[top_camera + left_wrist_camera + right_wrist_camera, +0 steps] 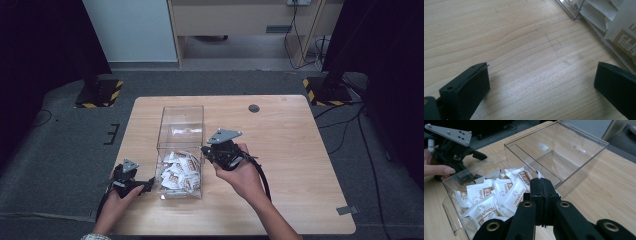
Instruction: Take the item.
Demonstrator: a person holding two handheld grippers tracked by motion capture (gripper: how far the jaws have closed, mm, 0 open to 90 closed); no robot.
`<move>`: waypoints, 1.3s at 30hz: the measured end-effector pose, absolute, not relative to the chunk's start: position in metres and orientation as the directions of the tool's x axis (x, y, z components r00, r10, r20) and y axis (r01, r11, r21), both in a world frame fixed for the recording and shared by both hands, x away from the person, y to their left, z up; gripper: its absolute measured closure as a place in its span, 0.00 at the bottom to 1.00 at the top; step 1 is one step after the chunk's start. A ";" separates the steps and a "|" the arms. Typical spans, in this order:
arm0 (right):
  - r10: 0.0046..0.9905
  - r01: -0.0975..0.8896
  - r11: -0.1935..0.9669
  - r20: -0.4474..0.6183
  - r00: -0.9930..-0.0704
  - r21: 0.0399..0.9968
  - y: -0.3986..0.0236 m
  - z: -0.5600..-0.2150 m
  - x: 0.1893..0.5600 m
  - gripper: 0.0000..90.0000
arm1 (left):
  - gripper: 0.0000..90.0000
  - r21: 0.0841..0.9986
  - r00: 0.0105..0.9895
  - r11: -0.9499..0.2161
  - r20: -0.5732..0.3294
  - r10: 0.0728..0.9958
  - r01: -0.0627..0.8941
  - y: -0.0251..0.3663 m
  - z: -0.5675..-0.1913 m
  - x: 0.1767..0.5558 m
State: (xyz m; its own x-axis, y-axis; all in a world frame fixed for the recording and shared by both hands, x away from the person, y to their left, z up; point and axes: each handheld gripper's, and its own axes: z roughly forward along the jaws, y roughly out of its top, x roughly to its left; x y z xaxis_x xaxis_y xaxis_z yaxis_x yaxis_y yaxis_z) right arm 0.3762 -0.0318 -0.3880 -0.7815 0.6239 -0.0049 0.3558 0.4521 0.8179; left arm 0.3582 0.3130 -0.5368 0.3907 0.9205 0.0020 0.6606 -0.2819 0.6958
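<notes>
Right gripper [541, 185] clenched on a thin white sachet edge at lower centre, above the sachets [496, 192] in the clear box [579, 142]; left gripper [541, 82] released, lower left.

A light wooden table [290, 150] carries a clear two-compartment box [180, 131], its near compartment holding white sachets [179, 171].

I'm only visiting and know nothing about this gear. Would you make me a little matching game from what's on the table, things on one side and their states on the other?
Things:
1. left gripper
2. right gripper
3. clear box
4. packets

States:
A. piled at one end of the box
B. jaws pressed together
C. jaws wide apart over bare wood
D. far end empty

Pairs: 1-C, 2-B, 3-D, 4-A
</notes>
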 end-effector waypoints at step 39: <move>0.709 0.396 0.404 -0.009 -0.705 0.825 -0.093 -0.392 0.389 0.99 | 0.00 0.696 0.390 -0.281 0.002 0.921 0.661 0.313 -0.537 0.358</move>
